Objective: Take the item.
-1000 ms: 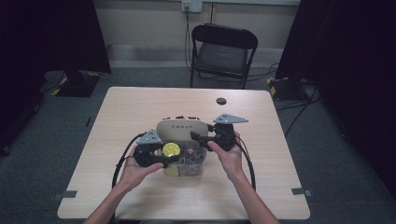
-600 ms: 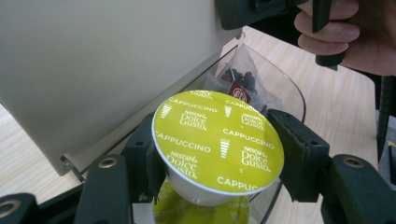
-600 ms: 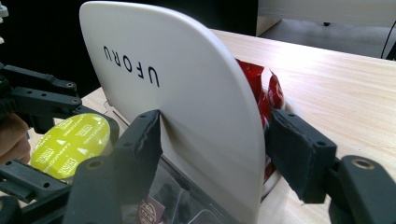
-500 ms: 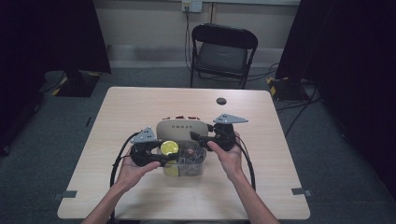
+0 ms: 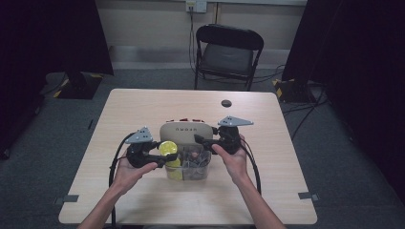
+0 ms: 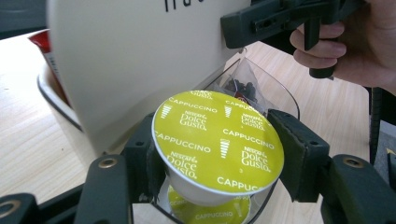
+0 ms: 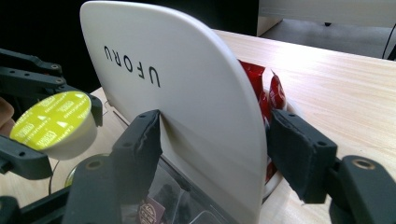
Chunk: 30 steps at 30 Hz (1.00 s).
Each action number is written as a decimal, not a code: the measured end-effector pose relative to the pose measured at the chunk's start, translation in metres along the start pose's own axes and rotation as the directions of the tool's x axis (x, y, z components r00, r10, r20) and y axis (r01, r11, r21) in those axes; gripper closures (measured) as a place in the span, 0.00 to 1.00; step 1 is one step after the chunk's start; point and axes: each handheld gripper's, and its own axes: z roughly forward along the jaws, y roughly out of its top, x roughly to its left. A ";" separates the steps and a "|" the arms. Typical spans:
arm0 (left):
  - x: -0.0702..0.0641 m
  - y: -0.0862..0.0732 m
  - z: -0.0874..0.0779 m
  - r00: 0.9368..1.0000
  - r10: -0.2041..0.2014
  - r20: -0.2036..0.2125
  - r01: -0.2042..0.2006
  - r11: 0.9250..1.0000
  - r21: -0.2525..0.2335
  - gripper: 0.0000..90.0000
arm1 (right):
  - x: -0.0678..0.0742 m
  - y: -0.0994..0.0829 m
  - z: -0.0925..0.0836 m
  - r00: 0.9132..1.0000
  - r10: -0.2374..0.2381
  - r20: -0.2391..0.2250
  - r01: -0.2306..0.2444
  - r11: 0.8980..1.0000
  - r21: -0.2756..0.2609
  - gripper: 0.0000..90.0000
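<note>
The left claw [image 6: 219, 172] pinches a yellow-green capsule [image 6: 218, 137] by its rim, foil lid up, low in the middle of the left gripper view, directly above the clear bin [image 5: 187, 164], where another such capsule lies; the drop looks to be straight down. The right claw [image 7: 212, 149] straddles the cream lid [image 7: 187, 93], raised on edge behind the bin; whether both pads press it, I cannot tell. Everything sits lower centre on the pale wooden desk [image 5: 267, 191], with a black folding chair [image 5: 228, 52] beyond.
</note>
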 end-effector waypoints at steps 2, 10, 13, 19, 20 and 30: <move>0.002 0.000 -0.003 1.000 -0.001 0.002 0.001 1.000 -0.005 0.45 | 0.000 0.000 0.000 1.000 0.000 0.000 0.000 1.000 0.000 0.39; 0.007 0.004 -0.015 1.000 -0.004 -0.005 0.004 1.000 -0.023 0.45 | 0.000 0.000 0.000 1.000 0.000 0.000 0.000 1.000 0.000 0.39; 0.009 0.004 -0.020 1.000 -0.009 -0.020 0.008 1.000 -0.023 0.45 | 0.000 0.000 0.000 1.000 -0.001 0.000 0.001 1.000 0.000 0.39; 0.015 0.002 -0.030 0.999 -0.019 -0.038 0.018 0.999 -0.032 0.45 | 0.000 0.000 0.001 1.000 -0.002 -0.001 0.002 1.000 -0.001 0.39; 0.016 0.002 -0.034 0.999 -0.012 -0.049 0.010 0.999 -0.042 0.45 | 0.000 0.000 0.002 1.000 -0.001 -0.005 0.001 1.000 -0.001 0.39; 0.022 -0.003 -0.050 0.996 -0.039 -0.081 0.034 0.998 -0.062 0.45 | 0.000 -0.001 0.002 1.000 -0.006 -0.006 0.006 1.000 0.000 0.39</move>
